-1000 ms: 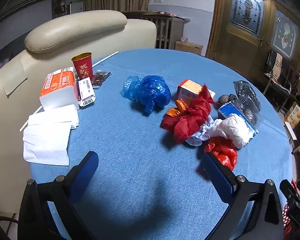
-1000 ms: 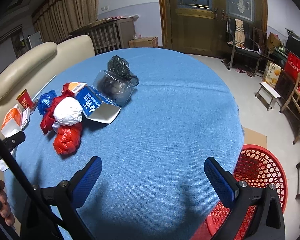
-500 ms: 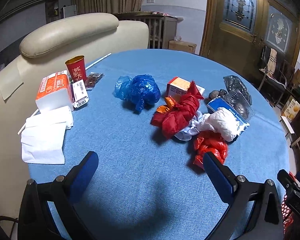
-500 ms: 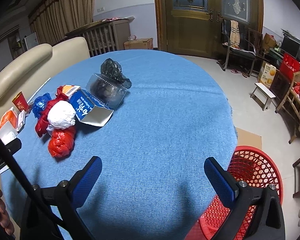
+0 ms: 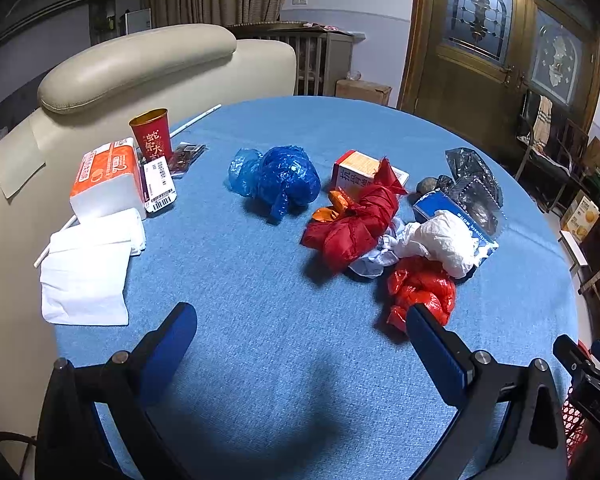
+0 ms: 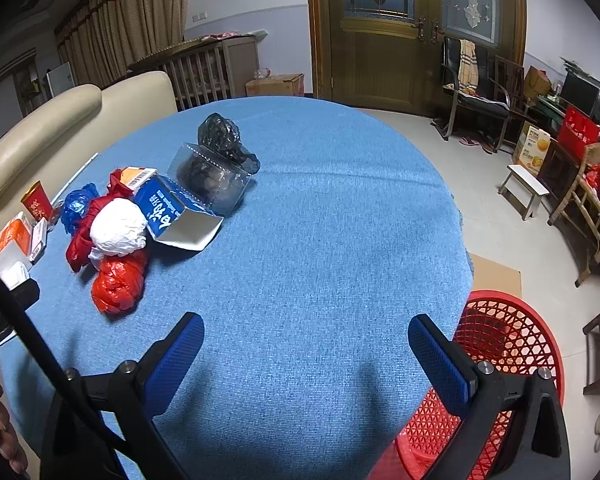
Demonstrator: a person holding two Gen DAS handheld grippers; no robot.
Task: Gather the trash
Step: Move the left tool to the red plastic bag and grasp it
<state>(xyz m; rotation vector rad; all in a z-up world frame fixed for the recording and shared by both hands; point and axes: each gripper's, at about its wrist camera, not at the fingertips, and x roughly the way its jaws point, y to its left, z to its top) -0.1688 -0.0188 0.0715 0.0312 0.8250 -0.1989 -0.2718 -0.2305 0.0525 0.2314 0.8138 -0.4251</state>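
A heap of trash lies on the round blue table [image 5: 292, 344]: a blue plastic bag [image 5: 280, 178], a red bag [image 5: 356, 224], a white crumpled bag [image 5: 440, 240], a small red bag [image 5: 420, 292] [image 6: 118, 284], a blue carton [image 6: 168, 206], a clear plastic box [image 6: 216, 182] and a black bag [image 6: 222, 136]. My left gripper [image 5: 300, 336] is open, empty, just short of the small red bag. My right gripper [image 6: 306, 344] is open and empty over bare cloth. A red mesh basket [image 6: 508, 344] stands on the floor at the right table edge.
At the table's left are a tissue pack [image 5: 104, 178], loose white tissues [image 5: 88, 268], a red paper cup [image 5: 152, 134] and a white stick. A cream sofa [image 5: 140, 64] backs the table. Chairs, a stool [image 6: 526, 184] and boxes stand on the right.
Both views have drifted slightly; the trash heap now sits a little lower and left in the left wrist view. Both grippers stay open and empty.
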